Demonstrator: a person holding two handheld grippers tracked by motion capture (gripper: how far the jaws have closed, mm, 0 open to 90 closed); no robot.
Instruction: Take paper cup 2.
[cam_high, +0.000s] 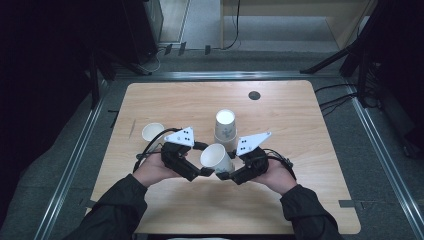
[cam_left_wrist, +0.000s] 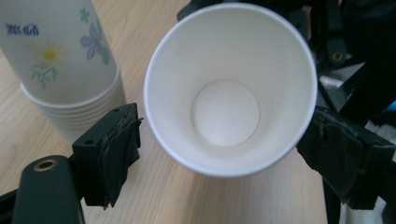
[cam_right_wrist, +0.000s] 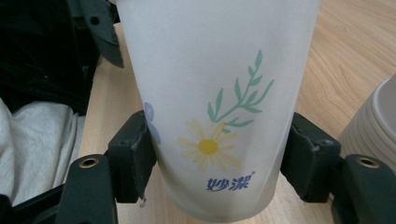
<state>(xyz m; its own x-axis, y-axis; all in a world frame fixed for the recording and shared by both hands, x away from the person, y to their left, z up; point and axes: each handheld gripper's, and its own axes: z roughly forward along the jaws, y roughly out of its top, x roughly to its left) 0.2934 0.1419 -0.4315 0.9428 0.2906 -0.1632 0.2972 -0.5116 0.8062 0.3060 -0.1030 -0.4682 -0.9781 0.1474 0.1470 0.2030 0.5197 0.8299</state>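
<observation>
High view shows the paper cup (cam_high: 216, 158) just at 6 o'clock of the cup stack (cam_high: 225, 131), my right gripper (cam_high: 223, 174) clamped on its thin, crushable lower wall, left gripper (cam_high: 204, 159) spread clear beside its rim.

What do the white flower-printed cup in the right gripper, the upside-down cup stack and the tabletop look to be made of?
The white flower-printed cup looks like thin paper: matte wall, printed daisy, rolled rim seen in the left gripper view. The upside-down cup stack seems the same paper, with layered rims. The tabletop shows light wood grain, possibly laminate.
</observation>
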